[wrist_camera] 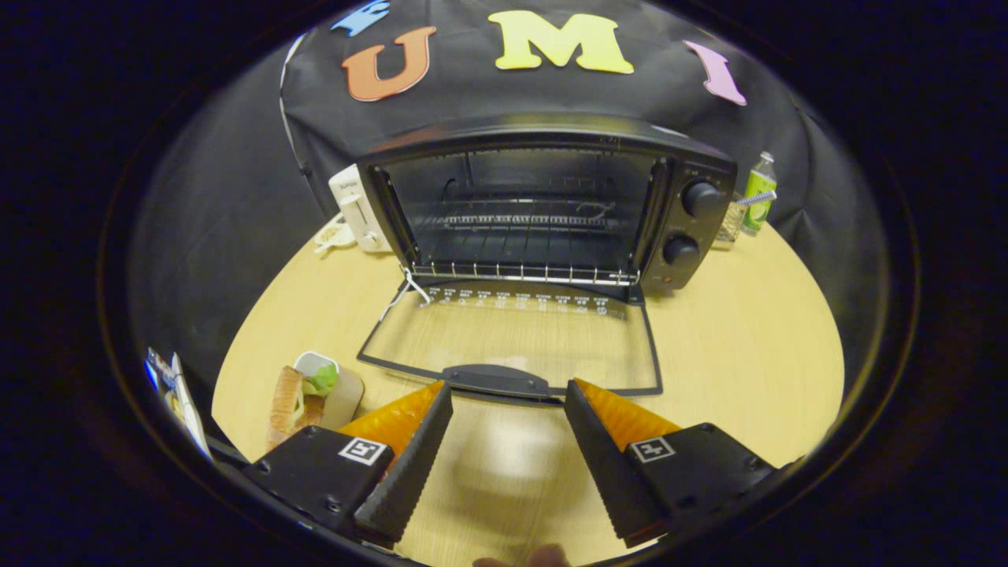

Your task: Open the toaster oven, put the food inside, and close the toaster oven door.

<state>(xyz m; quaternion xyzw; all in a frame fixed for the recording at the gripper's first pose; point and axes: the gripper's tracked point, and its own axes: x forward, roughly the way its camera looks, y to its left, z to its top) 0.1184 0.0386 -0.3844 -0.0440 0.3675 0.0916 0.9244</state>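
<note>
A black toaster oven (543, 205) stands at the far side of the round wooden table (748, 346), with two knobs on its right panel. Its glass door (512, 342) lies folded down flat on the table, and the door handle (496, 380) sits just ahead of my fingertips. A wire rack (524, 273) shows inside the dark, empty cavity. A sandwich (295, 402) with green lettuce lies on a small board to the left of my left finger. My gripper (508, 391) is open, with nothing between its fingers.
A white appliance (358, 209) stands against the oven's left side. A green bottle (758, 193) stands behind the oven on the right. Some printed packaging (177, 394) lies at the table's near left edge. A fingertip shows just below the gripper.
</note>
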